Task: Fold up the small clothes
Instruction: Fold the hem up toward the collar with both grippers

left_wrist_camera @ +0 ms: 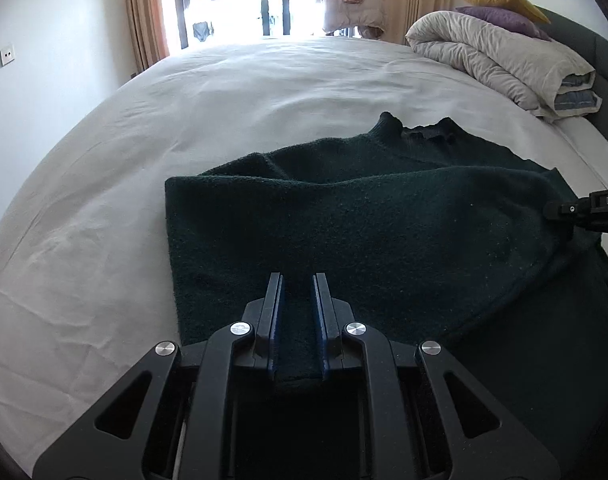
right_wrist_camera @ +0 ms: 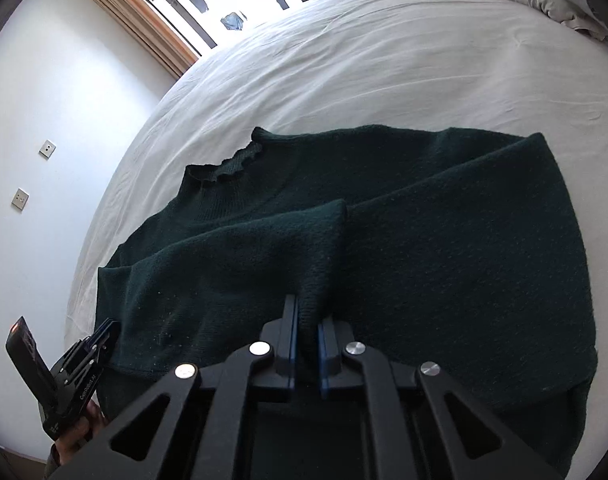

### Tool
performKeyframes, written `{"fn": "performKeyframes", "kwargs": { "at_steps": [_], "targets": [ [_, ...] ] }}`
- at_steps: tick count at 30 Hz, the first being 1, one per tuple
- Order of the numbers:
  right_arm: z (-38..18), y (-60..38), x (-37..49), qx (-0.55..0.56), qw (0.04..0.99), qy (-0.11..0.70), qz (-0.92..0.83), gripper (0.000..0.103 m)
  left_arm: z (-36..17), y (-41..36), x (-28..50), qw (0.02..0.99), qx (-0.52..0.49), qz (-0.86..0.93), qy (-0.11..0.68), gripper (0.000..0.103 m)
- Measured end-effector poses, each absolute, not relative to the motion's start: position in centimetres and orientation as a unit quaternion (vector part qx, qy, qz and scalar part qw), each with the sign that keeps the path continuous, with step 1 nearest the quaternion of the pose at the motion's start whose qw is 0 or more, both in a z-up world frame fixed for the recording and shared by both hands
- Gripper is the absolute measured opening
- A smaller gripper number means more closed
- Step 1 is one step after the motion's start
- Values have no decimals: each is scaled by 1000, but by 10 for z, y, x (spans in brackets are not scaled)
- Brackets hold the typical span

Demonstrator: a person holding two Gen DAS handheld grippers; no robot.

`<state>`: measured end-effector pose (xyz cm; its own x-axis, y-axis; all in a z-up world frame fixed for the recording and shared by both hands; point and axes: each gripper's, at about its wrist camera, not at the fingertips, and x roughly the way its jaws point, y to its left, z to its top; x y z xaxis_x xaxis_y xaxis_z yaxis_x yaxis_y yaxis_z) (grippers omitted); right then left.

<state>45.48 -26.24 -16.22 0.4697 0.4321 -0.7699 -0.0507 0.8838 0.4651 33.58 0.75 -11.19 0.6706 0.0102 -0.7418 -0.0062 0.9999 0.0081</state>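
Left wrist view looks steeply down on a dark green sweater (left_wrist_camera: 384, 216) spread on the white bed (left_wrist_camera: 144, 184), with the left gripper (left_wrist_camera: 298, 280) pinched on its near hem. Right wrist view shows the right gripper (right_wrist_camera: 306, 312), also tilted down, clamped on a fold of the sweater.
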Motion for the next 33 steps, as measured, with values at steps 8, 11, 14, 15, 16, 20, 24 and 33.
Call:
{"fn": "performKeyframes", "kwargs": {
  "at_steps": [8,11,14,15,16,20,24,33],
  "targets": [
    [-165,-274,449,217,836,491,113,8,-113,9,328,914,-2,-8,405,14],
    [-177,-280,451,235,823,504,120,8,-117,4,333,913,6,-9,409,14],
    [-176,-285,447,249,820,502,114,8,-120,3,334,914,7,-10,405,14],
    [-174,-285,445,243,823,502,109,8,-121,3,336,915,9,-10,403,14],
    [-173,-286,443,243,823,503,106,8,-122,2,336,916,10,-9,402,14],
    [-173,-297,439,270,817,504,71,9,-126,-5,338,916,32,1,400,14],
    [-144,-298,420,231,854,466,-18,17,-128,-9,341,917,44,6,396,14],
    [-127,-221,444,251,853,416,188,17,-129,-1,343,919,17,-4,394,14]
  ]
}}
